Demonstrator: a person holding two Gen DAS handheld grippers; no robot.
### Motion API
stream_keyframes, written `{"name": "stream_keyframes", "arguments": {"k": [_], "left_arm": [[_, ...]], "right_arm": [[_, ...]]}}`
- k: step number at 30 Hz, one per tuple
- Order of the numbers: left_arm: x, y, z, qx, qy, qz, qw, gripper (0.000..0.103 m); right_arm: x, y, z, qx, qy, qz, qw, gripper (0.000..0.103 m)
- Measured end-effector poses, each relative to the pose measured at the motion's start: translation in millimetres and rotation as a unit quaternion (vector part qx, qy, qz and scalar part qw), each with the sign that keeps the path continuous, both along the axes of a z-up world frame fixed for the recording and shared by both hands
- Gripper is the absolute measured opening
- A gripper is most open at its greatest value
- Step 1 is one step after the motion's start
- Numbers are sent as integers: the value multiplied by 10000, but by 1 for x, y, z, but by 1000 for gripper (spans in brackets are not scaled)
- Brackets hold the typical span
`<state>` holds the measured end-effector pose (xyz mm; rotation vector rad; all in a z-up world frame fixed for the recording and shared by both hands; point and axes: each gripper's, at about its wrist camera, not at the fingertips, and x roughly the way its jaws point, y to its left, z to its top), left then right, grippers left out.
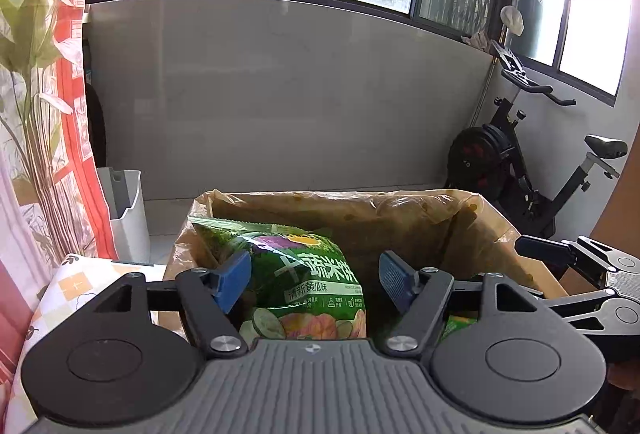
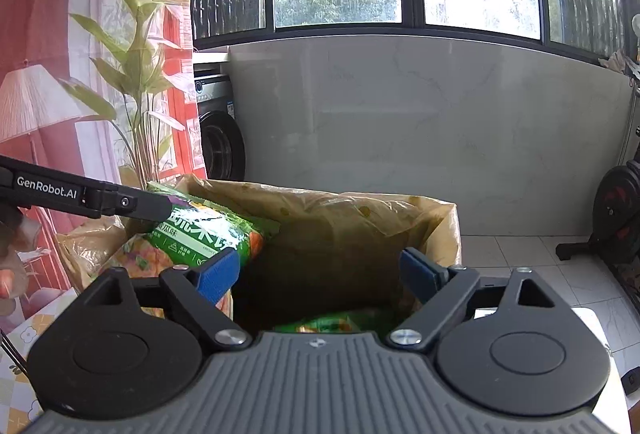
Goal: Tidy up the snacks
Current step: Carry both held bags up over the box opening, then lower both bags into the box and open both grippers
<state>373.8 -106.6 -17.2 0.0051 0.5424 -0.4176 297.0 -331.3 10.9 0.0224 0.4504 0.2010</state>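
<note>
Fingers of both the left gripper (image 1: 314,280) and right gripper (image 2: 320,274) spread wide over the lined box (image 1: 400,210) holding a green snack bag (image 1: 308,274).

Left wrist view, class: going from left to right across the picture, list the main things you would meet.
Leaf-print curtain → white bin → green snack bag, between the open left tongs → liner of the cardboard box → exercise bike.

Green snack bag (image 1: 308,274) upright, leaning inside lined box (image 1: 400,210).
</note>
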Motion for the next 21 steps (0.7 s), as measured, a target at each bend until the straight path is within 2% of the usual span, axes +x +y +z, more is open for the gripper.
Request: {"name": "stream_keyframes", "arguments": {"k": [7, 8, 9, 11, 15, 21], "left_arm": [[-13, 24, 11, -202, -232, 170, 9994, 74], [-14, 26, 14, -231, -267, 154, 9993, 69], [-15, 29, 16, -242, -288, 137, 9992, 58], [-17, 33, 22, -249, -246, 192, 9992, 52], [-33, 46, 25, -442, -232, 215, 9985, 54], [-73, 70, 13, -450, -263, 239, 9984, 65]], "right_arm": [[-24, -1, 15, 380, -127, -78, 9992, 90], [-30, 0, 17, 424, -143, -98, 9989, 90], [-35, 0, 19, 462, -159, -109, 9987, 90], [-45, 1, 21, 536, -186, -135, 9983, 90], [-64, 3, 24, 645, -194, -239, 9974, 90], [-103, 4, 17, 736, -339, -339, 9961, 102]]}}
